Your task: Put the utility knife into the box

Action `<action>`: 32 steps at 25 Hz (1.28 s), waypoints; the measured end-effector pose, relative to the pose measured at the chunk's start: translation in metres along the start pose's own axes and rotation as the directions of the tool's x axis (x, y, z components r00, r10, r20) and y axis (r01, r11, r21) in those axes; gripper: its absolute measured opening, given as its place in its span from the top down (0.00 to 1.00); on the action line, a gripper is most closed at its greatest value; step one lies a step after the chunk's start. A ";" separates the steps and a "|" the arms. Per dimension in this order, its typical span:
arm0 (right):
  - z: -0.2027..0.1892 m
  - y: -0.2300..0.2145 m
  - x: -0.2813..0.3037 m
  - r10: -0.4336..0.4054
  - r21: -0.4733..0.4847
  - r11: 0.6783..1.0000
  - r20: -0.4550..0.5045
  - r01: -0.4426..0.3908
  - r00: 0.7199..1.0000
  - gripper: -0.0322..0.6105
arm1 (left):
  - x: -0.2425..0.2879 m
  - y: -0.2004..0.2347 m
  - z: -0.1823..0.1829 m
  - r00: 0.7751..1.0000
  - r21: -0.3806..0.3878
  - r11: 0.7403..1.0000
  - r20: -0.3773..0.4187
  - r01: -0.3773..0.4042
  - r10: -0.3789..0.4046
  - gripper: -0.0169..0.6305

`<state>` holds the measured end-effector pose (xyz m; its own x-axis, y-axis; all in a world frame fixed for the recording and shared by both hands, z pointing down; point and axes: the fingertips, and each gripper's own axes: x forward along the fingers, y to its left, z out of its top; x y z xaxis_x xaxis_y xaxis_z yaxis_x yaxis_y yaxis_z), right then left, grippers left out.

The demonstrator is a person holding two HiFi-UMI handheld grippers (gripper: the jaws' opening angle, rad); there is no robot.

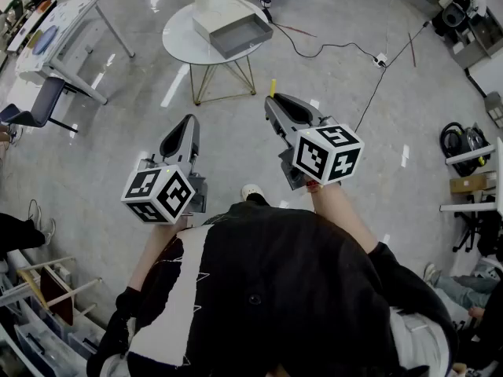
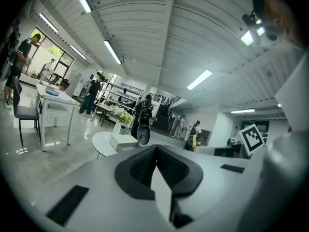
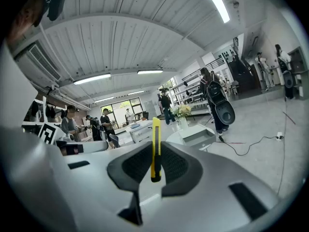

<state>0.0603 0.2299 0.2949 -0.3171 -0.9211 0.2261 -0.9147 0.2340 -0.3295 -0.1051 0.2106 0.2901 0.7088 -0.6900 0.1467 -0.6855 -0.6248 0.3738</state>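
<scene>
Glossy grey floor (image 1: 236,155) runs to a round white table (image 1: 179,42), its right edge carrying an open grey box (image 1: 240,36). The right gripper (image 1: 272,102) pinches a slim yellow utility knife (image 3: 155,149) upright, well apart from that box. The left gripper (image 1: 189,122) is closed and empty. Held near one end, the knife could pivot and slip out.

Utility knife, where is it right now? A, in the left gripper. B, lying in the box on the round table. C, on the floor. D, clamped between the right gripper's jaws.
D: the right gripper view shows the yellow utility knife upright between the right gripper's pads, away from the box.
</scene>
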 end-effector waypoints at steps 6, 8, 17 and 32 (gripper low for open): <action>-0.001 -0.005 0.007 0.004 0.001 1.000 -0.014 -0.004 1.000 0.86 | 0.008 0.003 -0.003 1.000 -0.009 1.000 -0.007 -0.001 0.001 0.95; -0.001 -0.007 0.010 0.006 0.006 1.000 -0.020 -0.006 1.000 0.86 | 0.010 0.005 -0.003 1.000 -0.015 1.000 -0.009 -0.005 0.005 0.95; 0.007 -0.028 0.041 0.012 0.034 0.999 -0.035 -0.010 0.999 0.86 | 0.038 0.023 0.001 1.000 -0.028 0.999 -0.015 -0.020 0.020 0.95; 0.055 -0.072 0.115 0.066 0.001 0.998 -0.024 -0.066 0.998 0.86 | 0.108 0.053 0.038 0.998 -0.025 0.998 0.038 -0.057 0.058 0.95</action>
<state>0.1039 0.0904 0.2947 -0.3829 -0.8958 0.2257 -0.8915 0.2943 -0.3443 -0.0717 0.0891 0.2905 0.6614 -0.7381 0.1334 -0.7203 -0.5754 0.3874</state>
